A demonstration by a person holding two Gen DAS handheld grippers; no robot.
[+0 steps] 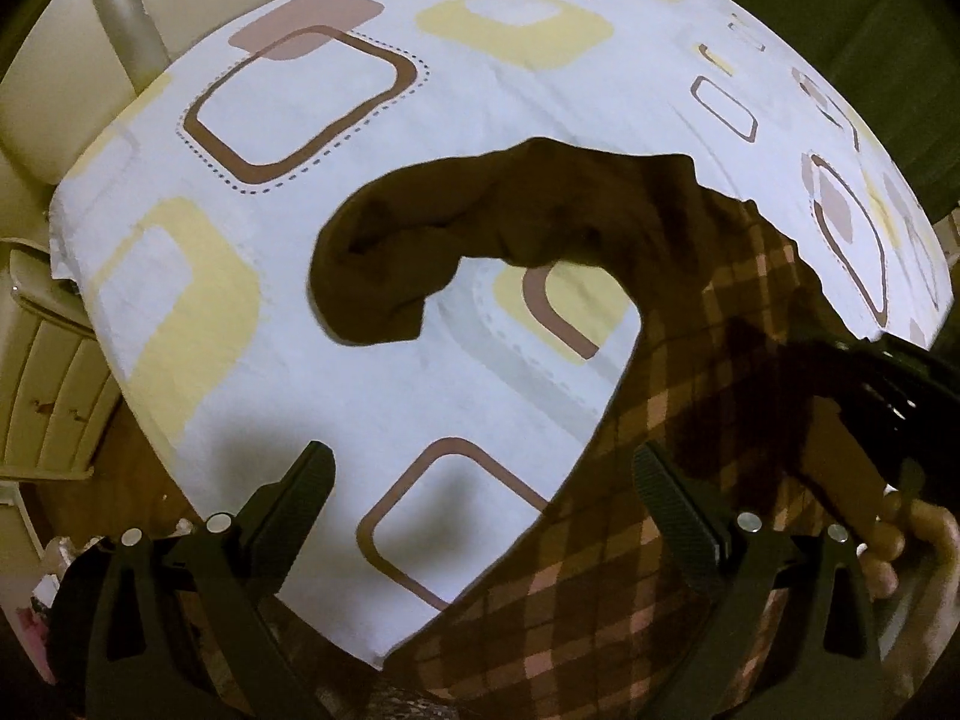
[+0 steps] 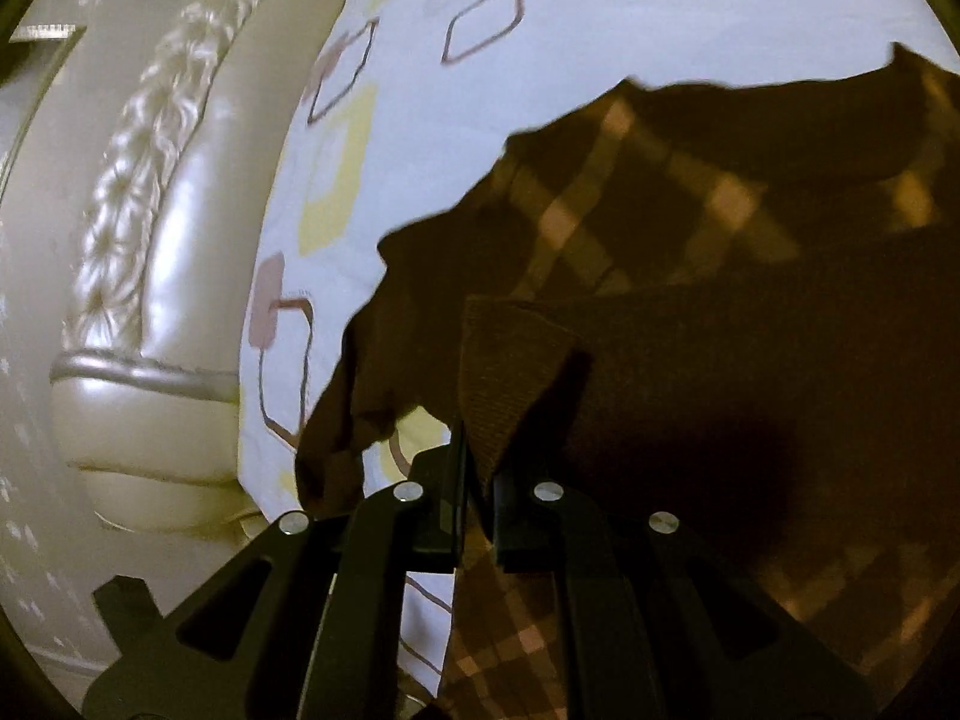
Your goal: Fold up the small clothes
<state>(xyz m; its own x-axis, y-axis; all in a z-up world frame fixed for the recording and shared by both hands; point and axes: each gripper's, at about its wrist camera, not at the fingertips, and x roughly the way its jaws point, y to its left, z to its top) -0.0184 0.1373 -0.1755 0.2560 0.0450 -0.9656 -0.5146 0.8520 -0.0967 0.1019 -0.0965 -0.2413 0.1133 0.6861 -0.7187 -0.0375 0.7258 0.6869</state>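
Over a bed point(image 1: 372, 96) with a white sheet printed in yellow and brown rounded squares, we see two black grippers, each from its own camera.

From the left wrist view, the left gripper point(image 1: 480, 480) points steeply down at the sheet. Its fingers point(image 1: 306, 480) stand wide open, with nothing between them. One finger hangs over bare sheet; the other hangs over a brown garment point(image 1: 690, 420) with a plaid check. We cannot tell whether that finger touches the cloth. The garment lies across the right side of the bed. A plain brown sleeve point(image 1: 384, 252) curls out from it to the left, lying on the sheet. At the lower right, a hand point(image 1: 888, 546) grips the blurred right gripper's handle.

From the right wrist view, the right gripper point(image 2: 474, 480) has its fingers point(image 2: 444, 498) closed, pinching a ribbed brown edge point(image 2: 510, 360) of the garment. That edge rises in a peak straight out of the fingers. Beyond it, plain brown cloth and plaid fill the right half of the view, partly blurred. A padded cream headboard point(image 2: 168, 240) stands at the left, beside the bed.
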